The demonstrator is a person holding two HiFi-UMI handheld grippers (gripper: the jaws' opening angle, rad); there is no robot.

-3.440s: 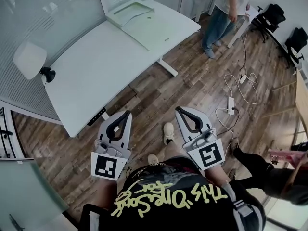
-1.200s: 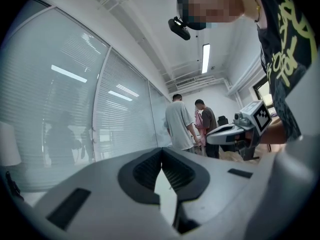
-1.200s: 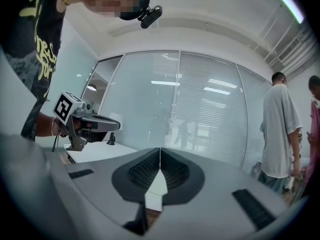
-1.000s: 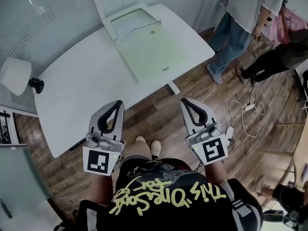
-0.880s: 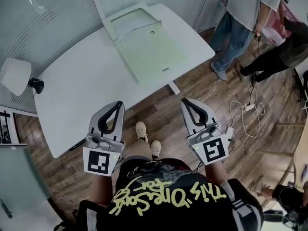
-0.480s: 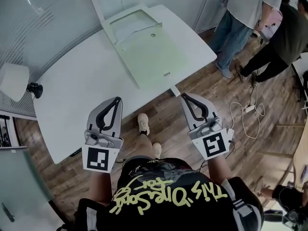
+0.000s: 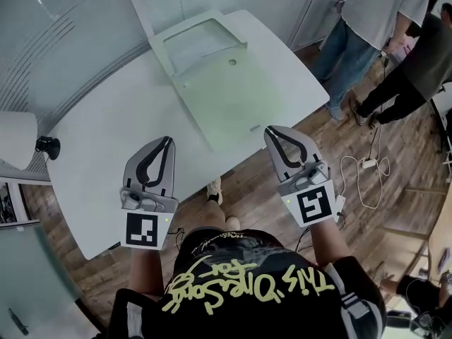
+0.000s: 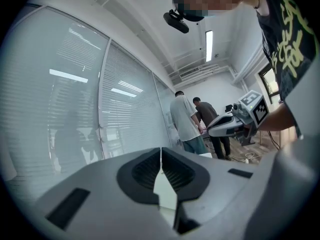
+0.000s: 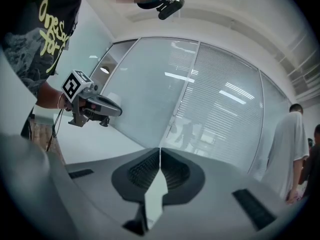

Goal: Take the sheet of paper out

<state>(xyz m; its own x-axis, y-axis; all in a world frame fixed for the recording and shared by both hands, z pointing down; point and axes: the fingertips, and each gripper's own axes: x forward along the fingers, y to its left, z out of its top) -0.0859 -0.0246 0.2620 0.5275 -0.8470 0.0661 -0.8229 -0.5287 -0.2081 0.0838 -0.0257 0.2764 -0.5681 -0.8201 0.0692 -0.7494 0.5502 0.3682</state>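
Note:
A pale green flat folder lies on the white desk, with a raised frame at its far end and a small round hole near the middle. No separate sheet of paper shows. In the head view my left gripper hangs over the desk's near part, left of the folder, its jaws shut and empty. My right gripper sits at the desk's front edge, just off the folder's near right corner, also shut and empty. The left gripper view shows the left gripper with its pads together. The right gripper view shows the same for the right gripper.
Two people stand on the wood floor right of the desk. A power strip with cables lies on the floor at the right. A white round lamp stands at the desk's left end, against a glass wall with blinds.
I have stepped closer to the desk. Both grippers have moved forward from above the floor to the desk's front edge, still shut. The right one has rolled slightly.

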